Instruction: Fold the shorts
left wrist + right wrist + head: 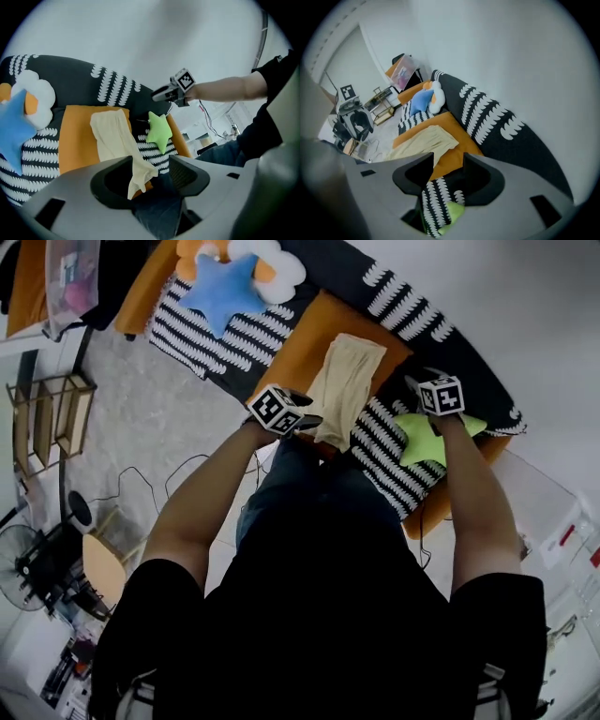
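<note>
Head view looks steeply down on a person in a black top, both arms stretched out over a dark sofa [487, 352] with white patterns on its backrest. The cream fabric shorts [345, 381] lie as a long narrow strip on the orange seat cushion [295, 348]. Their far end is flat near the backrest, and their near end hangs over the cushion's front edge.

The left gripper [307, 418] hovers just beside that near end, at the strip's left side. In the left gripper view its jaws stand wide apart [150, 176]. The hanging end of the shorts [112, 136] shows in the gap between them, but neither pad presses on it.

The right gripper [417, 385] is off to the right of the shorts, above a lime-green star-shaped plush pillow [422, 437]. That pillow rests on a black-and-white striped cloth [384, 460] near the sofa's front edge. In the right gripper view its jaws are also spread wide [445, 176] with nothing held; only the cushion and the striped cloth lie behind the gap.

At the sofa's far left end a blue star-shaped plush pillow [225, 287] leans against a white flower-shaped plush pillow [281, 268].
</note>
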Motion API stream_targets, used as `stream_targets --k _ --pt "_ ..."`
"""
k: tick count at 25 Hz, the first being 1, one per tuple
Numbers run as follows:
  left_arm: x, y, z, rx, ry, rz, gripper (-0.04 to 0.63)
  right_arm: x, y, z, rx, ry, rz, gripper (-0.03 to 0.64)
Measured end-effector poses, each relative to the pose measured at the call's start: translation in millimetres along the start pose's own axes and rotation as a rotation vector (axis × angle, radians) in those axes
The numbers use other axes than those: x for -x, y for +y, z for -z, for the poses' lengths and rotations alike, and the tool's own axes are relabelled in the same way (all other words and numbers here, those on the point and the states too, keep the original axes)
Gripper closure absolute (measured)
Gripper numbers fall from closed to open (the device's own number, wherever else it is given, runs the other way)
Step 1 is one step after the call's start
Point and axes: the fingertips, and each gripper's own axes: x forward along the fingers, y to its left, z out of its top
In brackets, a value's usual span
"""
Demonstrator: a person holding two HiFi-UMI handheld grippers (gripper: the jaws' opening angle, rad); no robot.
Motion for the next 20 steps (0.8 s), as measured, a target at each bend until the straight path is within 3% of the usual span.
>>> stream_targets --k 10,20 --pt "23 92 -62 0.066 -0.009 -0.003 0.336 -11 13 -9 -0.302 -0.086 -0.024 0.414" --pt "-18 170 -99 0.121 0.028 0.059 0.333 -67 3 -10 -0.575 -0.143 -0.021 0.414"
